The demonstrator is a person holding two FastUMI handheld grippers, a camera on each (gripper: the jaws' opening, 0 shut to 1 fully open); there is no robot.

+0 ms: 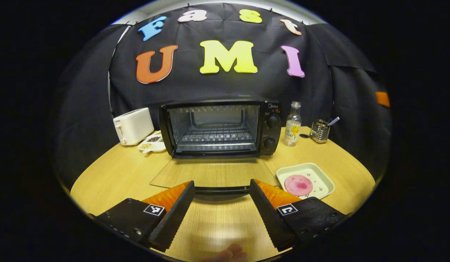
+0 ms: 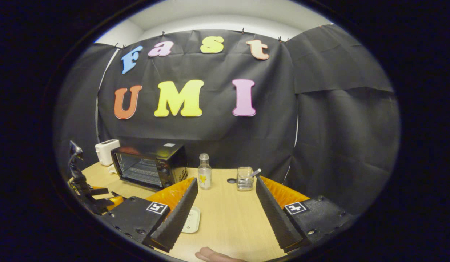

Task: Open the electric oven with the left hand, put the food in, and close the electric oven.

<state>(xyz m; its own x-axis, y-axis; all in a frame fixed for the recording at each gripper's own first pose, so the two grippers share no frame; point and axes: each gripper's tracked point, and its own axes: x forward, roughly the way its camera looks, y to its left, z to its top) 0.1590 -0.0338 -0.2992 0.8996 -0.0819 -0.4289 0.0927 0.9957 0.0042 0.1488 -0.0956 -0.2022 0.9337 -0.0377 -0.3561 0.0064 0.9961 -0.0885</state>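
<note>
I see the oven (image 1: 219,129) with its door (image 1: 214,174) folded down flat on the table (image 1: 112,178). My left gripper (image 1: 221,203) hangs spread and empty just before the door; my right gripper (image 2: 226,214) is spread and empty too, with the pink food (image 1: 298,185) on its plate (image 1: 321,174).

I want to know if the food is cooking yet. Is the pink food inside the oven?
No, the pink food lies on the white plate on the table, beside the open oven, whose rack is bare.

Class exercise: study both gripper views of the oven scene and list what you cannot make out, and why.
- Plate in the right gripper view: mostly hidden behind the right gripper, so the food cannot be seen there.
- Small dish in the left gripper view: contents too small to identify.
- Holder in the right gripper view: contents too small to identify.
</note>
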